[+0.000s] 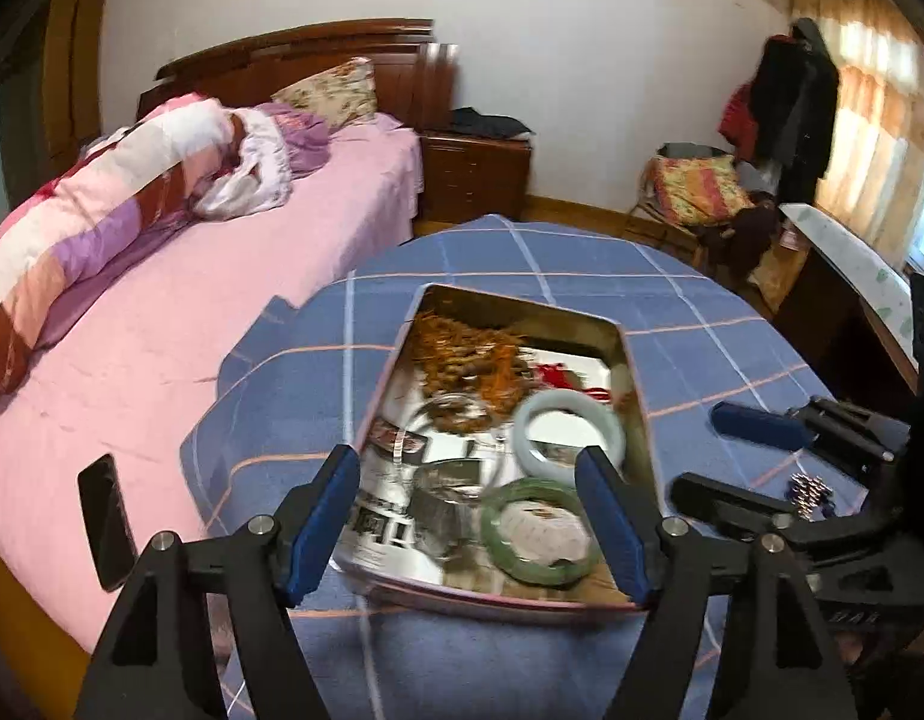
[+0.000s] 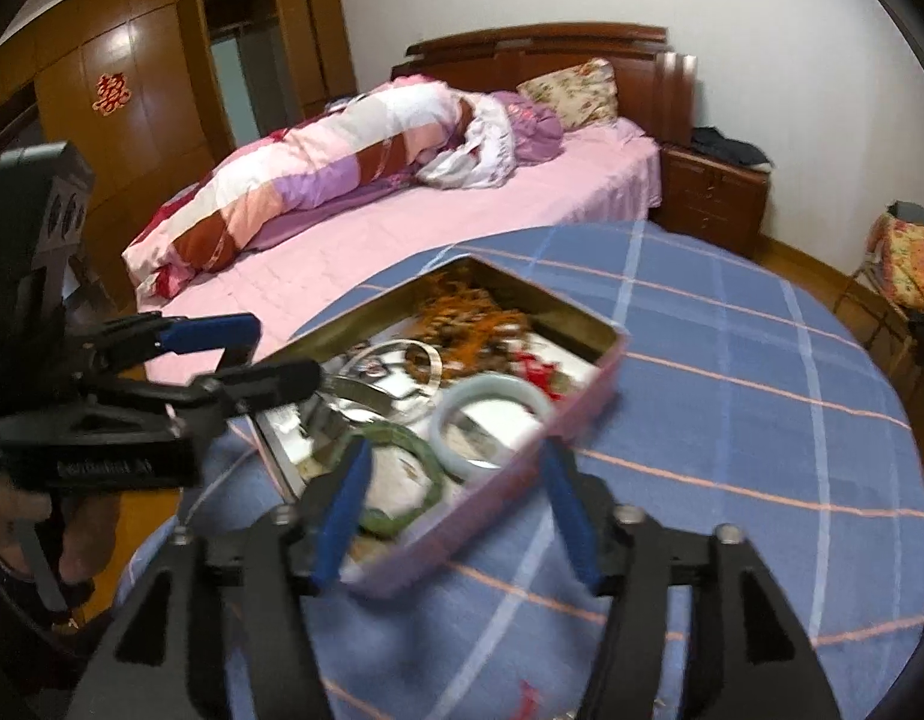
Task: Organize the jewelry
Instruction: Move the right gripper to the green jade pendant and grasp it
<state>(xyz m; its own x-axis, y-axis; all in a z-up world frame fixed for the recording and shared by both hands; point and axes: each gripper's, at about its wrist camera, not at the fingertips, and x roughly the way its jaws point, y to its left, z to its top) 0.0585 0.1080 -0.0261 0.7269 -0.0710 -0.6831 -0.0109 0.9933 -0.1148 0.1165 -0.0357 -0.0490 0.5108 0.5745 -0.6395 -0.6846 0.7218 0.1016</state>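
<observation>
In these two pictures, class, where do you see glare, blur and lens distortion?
Left wrist view: the tin tray mirrors light off its shiny floor; the curtained window is overexposed; the round table bulges from fisheye bending. Right wrist view: the green bangle and tray wall are smeared by motion blur; dark corners frame the picture.

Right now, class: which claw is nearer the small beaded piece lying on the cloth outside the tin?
The right claw: its fingers reach in just beside the beaded piece. The left claw hovers open over the tin.
</observation>
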